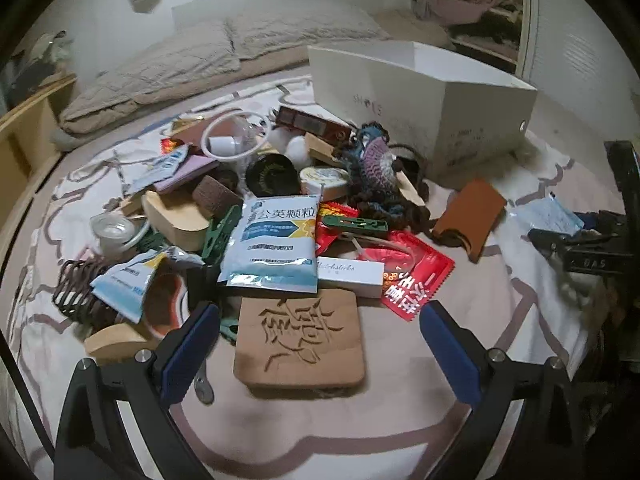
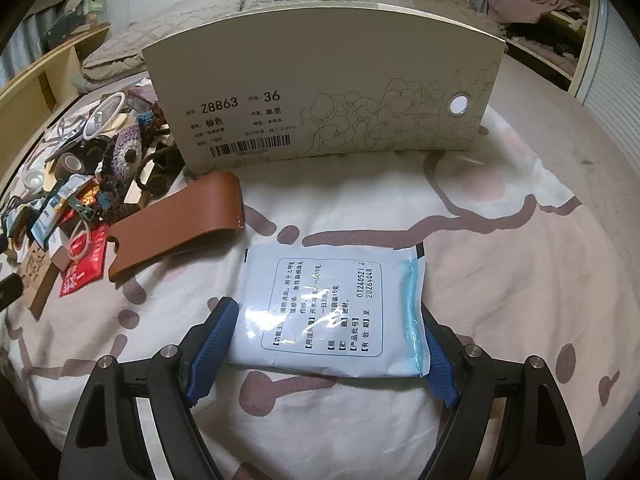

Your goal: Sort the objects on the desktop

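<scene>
Between right tongs (image 2: 320, 344): medicine sachet (image 2: 334, 312), clamped.

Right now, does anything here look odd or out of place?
Yes. The things to sort lie in a jumbled pile on a bed sheet, overlapping. One sachet lies apart, printed back up, clamped by the right hand-held gripper. Nothing looks spilled.

Bed with patterned sheet (image 2: 500, 216), grey quilted pillows (image 1: 224, 40) by white headboard (image 1: 276, 0). Wooden shelf (image 1: 24, 120) at one side, open wardrobe (image 2: 532, 20) opposite. Dim indoor light.
</scene>
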`<state>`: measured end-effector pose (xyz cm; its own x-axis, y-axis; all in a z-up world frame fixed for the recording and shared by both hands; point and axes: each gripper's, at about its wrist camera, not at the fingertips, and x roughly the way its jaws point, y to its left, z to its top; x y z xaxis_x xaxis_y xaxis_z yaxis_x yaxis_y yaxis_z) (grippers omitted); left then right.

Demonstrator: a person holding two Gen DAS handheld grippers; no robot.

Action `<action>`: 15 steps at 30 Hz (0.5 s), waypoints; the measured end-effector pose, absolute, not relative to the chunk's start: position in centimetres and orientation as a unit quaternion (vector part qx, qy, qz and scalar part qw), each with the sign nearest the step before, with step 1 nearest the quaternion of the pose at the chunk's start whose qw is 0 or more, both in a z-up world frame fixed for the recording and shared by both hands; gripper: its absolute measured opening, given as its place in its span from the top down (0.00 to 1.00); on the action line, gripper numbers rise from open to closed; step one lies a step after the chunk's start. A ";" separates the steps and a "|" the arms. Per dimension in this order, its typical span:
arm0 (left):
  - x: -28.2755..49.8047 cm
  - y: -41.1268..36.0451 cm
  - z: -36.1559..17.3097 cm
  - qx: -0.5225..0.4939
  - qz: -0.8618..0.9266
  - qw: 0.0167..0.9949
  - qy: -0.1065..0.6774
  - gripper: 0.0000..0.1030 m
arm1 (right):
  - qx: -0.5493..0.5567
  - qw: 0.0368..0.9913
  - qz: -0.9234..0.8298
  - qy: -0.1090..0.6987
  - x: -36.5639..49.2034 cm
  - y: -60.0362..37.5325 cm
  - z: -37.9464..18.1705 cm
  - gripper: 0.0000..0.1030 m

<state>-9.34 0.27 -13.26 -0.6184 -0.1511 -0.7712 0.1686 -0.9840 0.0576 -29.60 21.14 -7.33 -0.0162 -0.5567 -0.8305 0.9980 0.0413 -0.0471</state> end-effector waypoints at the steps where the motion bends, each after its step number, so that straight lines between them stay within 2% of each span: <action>1: -9.5 -0.1 -13.5 0.432 -0.898 0.084 0.015 0.02 | 0.314 0.628 -0.617 0.355 -29.6 21.1 -7.3 0.19; 3: -10.0 -0.6 -13.8 0.440 -0.894 0.084 0.019 0.02 | 0.314 0.628 -0.616 0.357 -29.5 21.0 -7.2 0.18; 7: -10.7 -1.3 -14.7 0.458 -0.884 0.091 0.025 0.02 | 0.297 0.635 -0.615 0.362 -29.0 20.9 -7.1 0.02; 15: -11.4 -1.4 -15.9 0.483 -0.871 0.083 0.025 0.02 | 0.253 0.653 -0.607 0.375 -28.2 20.9 -5.7 0.00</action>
<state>-11.42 -1.40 -15.89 -0.5192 -0.1208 -0.8461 0.1685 -0.9850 0.0372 -28.18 20.86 -5.75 -0.0180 -0.6023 -0.7981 0.9830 0.1354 -0.1244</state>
